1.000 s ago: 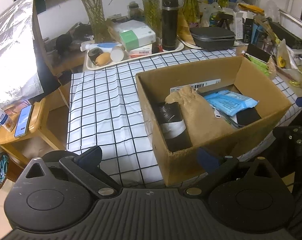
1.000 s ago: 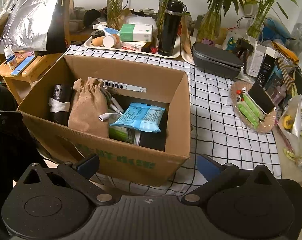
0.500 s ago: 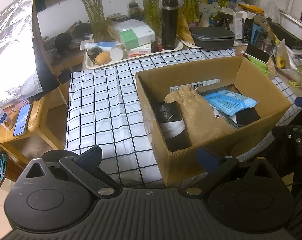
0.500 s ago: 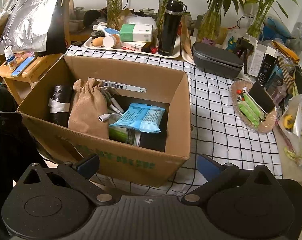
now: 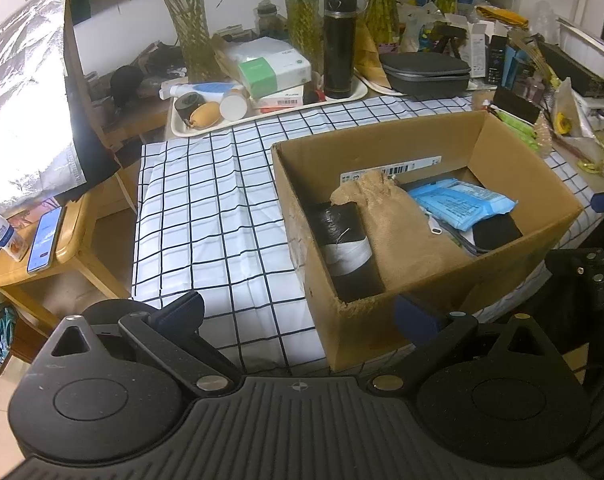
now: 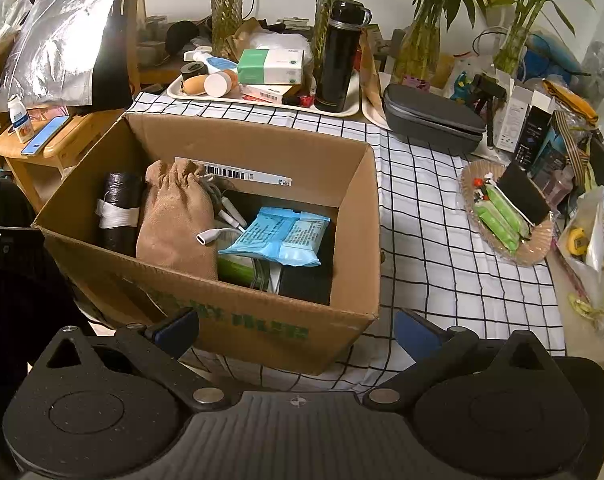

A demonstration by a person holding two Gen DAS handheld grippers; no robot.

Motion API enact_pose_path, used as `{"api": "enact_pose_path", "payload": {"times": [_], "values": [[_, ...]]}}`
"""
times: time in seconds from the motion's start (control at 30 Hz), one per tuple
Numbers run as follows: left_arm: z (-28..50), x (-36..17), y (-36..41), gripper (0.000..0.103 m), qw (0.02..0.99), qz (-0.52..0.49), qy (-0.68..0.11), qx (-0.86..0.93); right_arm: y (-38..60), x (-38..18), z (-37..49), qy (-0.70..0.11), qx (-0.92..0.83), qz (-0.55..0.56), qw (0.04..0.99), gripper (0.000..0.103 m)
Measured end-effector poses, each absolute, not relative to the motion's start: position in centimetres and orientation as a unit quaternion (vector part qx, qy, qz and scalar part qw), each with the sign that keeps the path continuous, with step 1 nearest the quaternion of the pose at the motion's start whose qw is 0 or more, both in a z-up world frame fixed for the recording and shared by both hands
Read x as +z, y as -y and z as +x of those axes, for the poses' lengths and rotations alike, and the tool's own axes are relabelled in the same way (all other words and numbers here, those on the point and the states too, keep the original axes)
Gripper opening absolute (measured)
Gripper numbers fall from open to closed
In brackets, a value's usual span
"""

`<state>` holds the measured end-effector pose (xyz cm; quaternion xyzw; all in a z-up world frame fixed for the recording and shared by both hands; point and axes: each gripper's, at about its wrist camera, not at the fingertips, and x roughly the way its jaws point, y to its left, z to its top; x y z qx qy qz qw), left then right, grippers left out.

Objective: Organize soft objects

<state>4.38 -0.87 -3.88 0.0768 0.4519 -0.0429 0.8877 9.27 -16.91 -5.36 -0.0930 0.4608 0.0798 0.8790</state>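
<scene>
An open cardboard box point(image 5: 521, 148) point(image 6: 238, 140) stands on the checked tablecloth. Inside lie a tan drawstring pouch point(image 5: 401, 228) point(image 6: 176, 216), a black roll with a white band point(image 5: 343, 240) point(image 6: 116, 210), a blue wet-wipe pack point(image 5: 461, 202) point(image 6: 280, 236) and a white cable point(image 6: 222, 234). My left gripper point(image 5: 298, 308) is open, held low before the box's near left corner. My right gripper point(image 6: 296, 326) is open too, in front of the box's printed near wall. Nothing sits between either pair of fingers.
Behind the box a white tray point(image 5: 182, 130) point(image 6: 174, 90) carries small jars, a green-and-white box and a black flask point(image 5: 337, 44) point(image 6: 339, 54). A grey case point(image 6: 431, 120) and a wicker basket point(image 6: 541, 250) lie to the right. A wooden side table point(image 5: 74, 240) holds a phone.
</scene>
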Motion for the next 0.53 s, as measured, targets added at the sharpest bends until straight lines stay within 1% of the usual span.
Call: {"api": "enact_pose_path", "payload": {"times": [0.53], "values": [[4.3,-3.89,0.74,0.103,0.889,0.067,-0.452,-0.042,16.76,-5.39,9.28,-0.46,0.079,-0.091,0.88,0.103]]}}
